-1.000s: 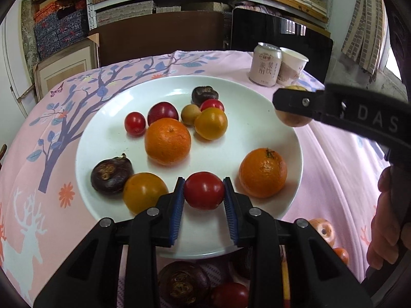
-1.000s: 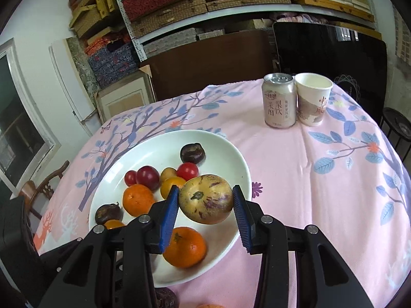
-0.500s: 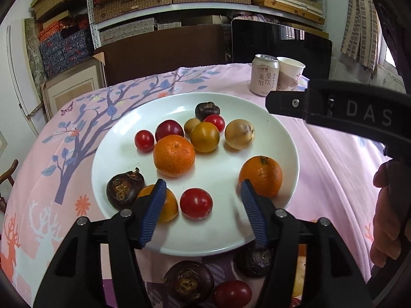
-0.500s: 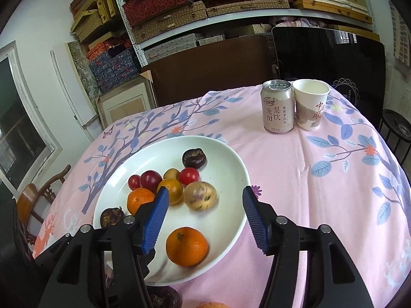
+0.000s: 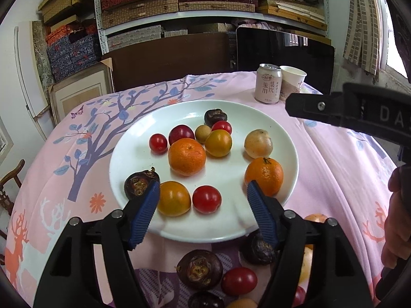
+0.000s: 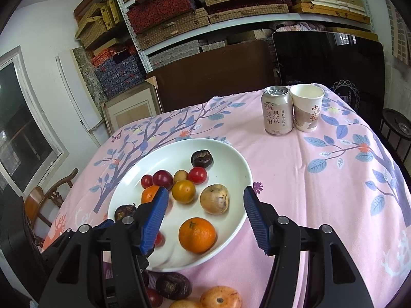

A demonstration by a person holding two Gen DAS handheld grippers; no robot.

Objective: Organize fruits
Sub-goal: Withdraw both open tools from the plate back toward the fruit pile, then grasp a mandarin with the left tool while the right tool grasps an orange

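Both grippers have let go and pulled back since a second ago: the red tomato (image 5: 206, 199) that sat between the left gripper's pads now lies free on the white plate (image 5: 287, 138), and the pale yellowish fruit (image 6: 214, 199) the right one carried rests on the plate too. Left gripper (image 5: 203, 214) spread wide, empty, hovering over the plate's near rim. Right gripper (image 6: 205, 220) also spread wide, empty, above the plate's right half.

Nearest, off the plate on the pink surface (image 6: 321, 179): a mangosteen (image 5: 199, 269), another red tomato (image 5: 239, 281), more fruit partly hidden behind the gripper bodies. On the plate, near edge: yellow-orange tomato (image 5: 173, 198) just beside the red tomato, a mangosteen (image 5: 137, 186) to the left, an orange (image 5: 264, 175) to the right. Mid plate: second orange (image 5: 187, 156), small fruits clustered behind it. Far: a drink can (image 6: 277, 110) touching a paper cup (image 6: 307, 107), well apart from the plate.
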